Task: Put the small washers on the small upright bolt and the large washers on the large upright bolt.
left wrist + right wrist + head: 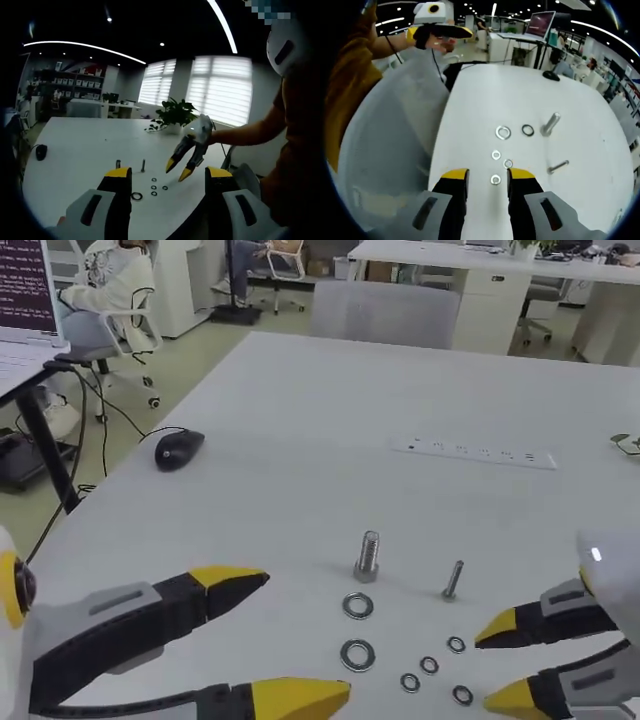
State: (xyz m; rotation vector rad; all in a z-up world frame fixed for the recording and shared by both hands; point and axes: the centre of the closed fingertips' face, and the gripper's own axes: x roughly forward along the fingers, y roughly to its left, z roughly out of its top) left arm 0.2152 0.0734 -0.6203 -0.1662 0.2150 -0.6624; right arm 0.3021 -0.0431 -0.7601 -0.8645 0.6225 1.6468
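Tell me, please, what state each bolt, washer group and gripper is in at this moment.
Large bolt, upright, no washers on it.
Small bolt, upright, no washers on it.
Large washers, two, flat on the table.
Small washers, four, flat on the table.
Left gripper, open, empty.
Right gripper, open, empty.

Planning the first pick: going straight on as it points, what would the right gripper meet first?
Probably the nearest small washer, just ahead between its open jaws, though depth is unclear.
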